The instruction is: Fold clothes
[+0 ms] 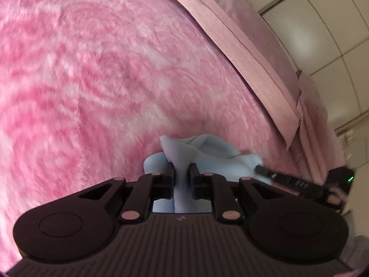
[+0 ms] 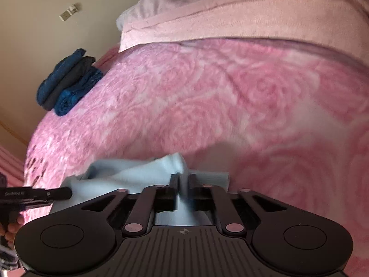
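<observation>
A light blue garment (image 1: 207, 152) hangs bunched between both grippers above a pink rose-patterned blanket (image 1: 92, 80). My left gripper (image 1: 182, 168) is shut on a fold of the light blue garment. My right gripper (image 2: 183, 180) is shut on another part of the same garment (image 2: 129, 173). The right gripper shows at the right of the left wrist view (image 1: 288, 180). The left gripper shows at the left edge of the right wrist view (image 2: 46, 194). The two grippers are close together.
A stack of folded dark blue and grey clothes (image 2: 66, 83) lies at the blanket's far left edge. A plain pink cover (image 2: 230, 18) and a pillow (image 2: 150, 2) lie at the bed's far end. White cabinets (image 1: 322, 34) stand beyond the bed.
</observation>
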